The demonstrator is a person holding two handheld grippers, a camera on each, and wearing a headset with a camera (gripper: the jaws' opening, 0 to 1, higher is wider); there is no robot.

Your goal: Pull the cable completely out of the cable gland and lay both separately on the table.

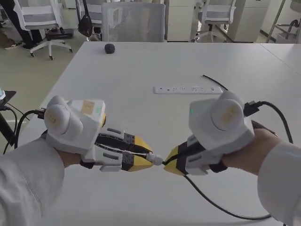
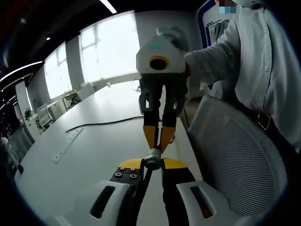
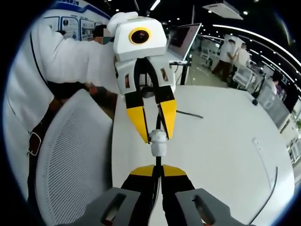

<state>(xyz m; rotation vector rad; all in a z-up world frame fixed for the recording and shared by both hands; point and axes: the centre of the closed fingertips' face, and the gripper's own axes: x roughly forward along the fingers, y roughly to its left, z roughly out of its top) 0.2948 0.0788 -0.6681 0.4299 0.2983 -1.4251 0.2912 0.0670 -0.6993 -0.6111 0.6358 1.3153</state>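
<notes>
Left gripper (image 1: 146, 157): jaws pinching gland (image 1: 154, 159).
Right gripper (image 1: 169, 165): jaws clamped on cable (image 3: 159, 160).
Tip: pull straight apart now, steady!

On the worktop (image 1: 141, 70), the small white cable gland (image 1: 155, 159) sits between the two gripper tips. It is too small to tell whether the cable (image 1: 221, 207) runs inside it. The cable's near end is hidden under the right gripper (image 1: 167, 165), and its far run slips behind the right sleeve. The left gripper (image 1: 149, 157) covers most of its hand. A dark object (image 1: 109, 48) on the far side is too small to identify. The far chair (image 1: 134, 21) is cut off by the top edge.
</notes>
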